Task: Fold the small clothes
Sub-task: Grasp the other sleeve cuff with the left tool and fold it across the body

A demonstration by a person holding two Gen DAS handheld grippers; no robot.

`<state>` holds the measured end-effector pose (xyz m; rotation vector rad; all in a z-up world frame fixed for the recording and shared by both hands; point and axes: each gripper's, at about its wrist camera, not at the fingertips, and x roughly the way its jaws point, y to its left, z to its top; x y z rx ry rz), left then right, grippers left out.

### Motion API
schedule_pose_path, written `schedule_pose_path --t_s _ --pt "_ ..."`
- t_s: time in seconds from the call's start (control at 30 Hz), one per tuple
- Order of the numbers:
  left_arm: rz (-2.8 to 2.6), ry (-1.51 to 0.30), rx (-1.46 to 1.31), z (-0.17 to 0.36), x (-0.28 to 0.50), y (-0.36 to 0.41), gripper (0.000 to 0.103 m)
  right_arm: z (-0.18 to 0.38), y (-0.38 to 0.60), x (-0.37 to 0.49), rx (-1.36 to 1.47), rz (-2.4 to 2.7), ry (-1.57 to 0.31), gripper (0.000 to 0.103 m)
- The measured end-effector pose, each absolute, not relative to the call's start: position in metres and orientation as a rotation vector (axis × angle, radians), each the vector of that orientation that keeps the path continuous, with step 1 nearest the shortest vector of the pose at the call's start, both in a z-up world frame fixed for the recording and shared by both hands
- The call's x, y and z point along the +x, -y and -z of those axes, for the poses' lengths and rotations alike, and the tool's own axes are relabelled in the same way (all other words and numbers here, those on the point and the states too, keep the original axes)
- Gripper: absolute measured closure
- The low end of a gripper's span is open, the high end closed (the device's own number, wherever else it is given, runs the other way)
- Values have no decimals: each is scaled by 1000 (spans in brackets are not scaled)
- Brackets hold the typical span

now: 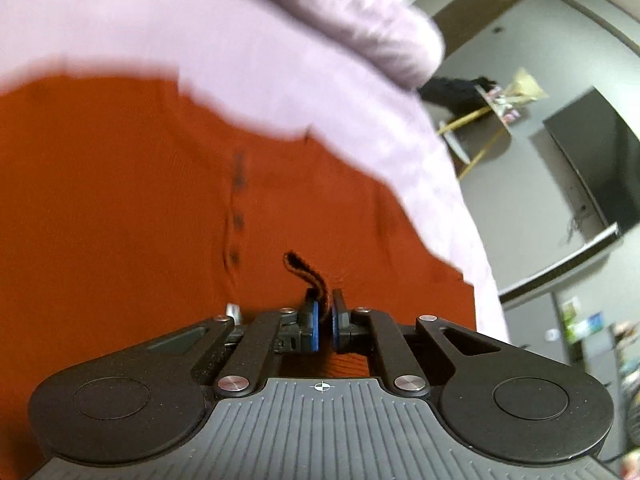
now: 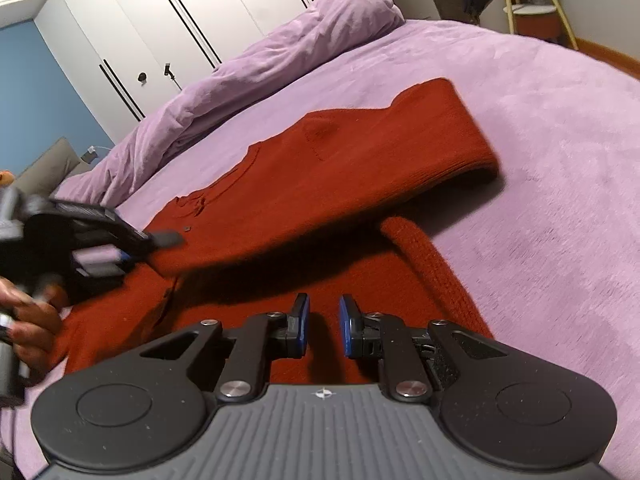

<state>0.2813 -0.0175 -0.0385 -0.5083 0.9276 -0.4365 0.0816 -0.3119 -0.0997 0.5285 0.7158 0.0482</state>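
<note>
- Left wrist view: the left gripper (image 1: 325, 320) has its blue-padded jaws pressed almost together, pinching a fold of the rust-red sweater (image 1: 120, 200) between them, a dark-edged loop of the knit sticking up just beyond the pads.
- The sweater fills the left and middle of this view, with a vertical row of small dark buttons (image 1: 239, 200) running down it.
- Beyond and to the right of the sweater lies the lilac bedspread (image 1: 240, 60), blurred.
- Far right, past the bed's edge, stand a dark flat screen (image 1: 600, 168) on the grey wall and a small round side table (image 1: 480, 136) with yellow legs.
- Right wrist view: the right gripper (image 2: 323, 320) hovers low over the near part of the sweater (image 2: 360, 152); its jaws stand a little apart, and I cannot tell whether they pinch the cloth.
- The sweater lies on the bedspread (image 2: 540, 160), and one part of it rises off the bed toward the left gripper (image 2: 160, 240) at the left edge, which grips it there.
- A hand (image 2: 28, 320) holds that gripper's handle.
- A rolled, ribbed edge (image 2: 424, 248) curves just right of the right gripper.
- At the far side lie a bunched lilac duvet (image 2: 260, 64) and white wardrobe doors (image 2: 180, 8).
</note>
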Motion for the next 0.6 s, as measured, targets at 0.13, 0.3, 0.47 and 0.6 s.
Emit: schedule_pose_path --t_s 0.13,0.3,0.47,0.6 --pt "294 -768 -208 5 282 -3 96 97 312 84 457 7 -716 94" --pt "89 -732 3 10 290 -33 96 94 315 87 391 79 -719 94" --pt "73 -803 -123 35 292 -64 96 74 323 95 478 6 -702 77" --pt "73 -821 -195 45 291 -75 96 59 323 129 445 19 -665 62"
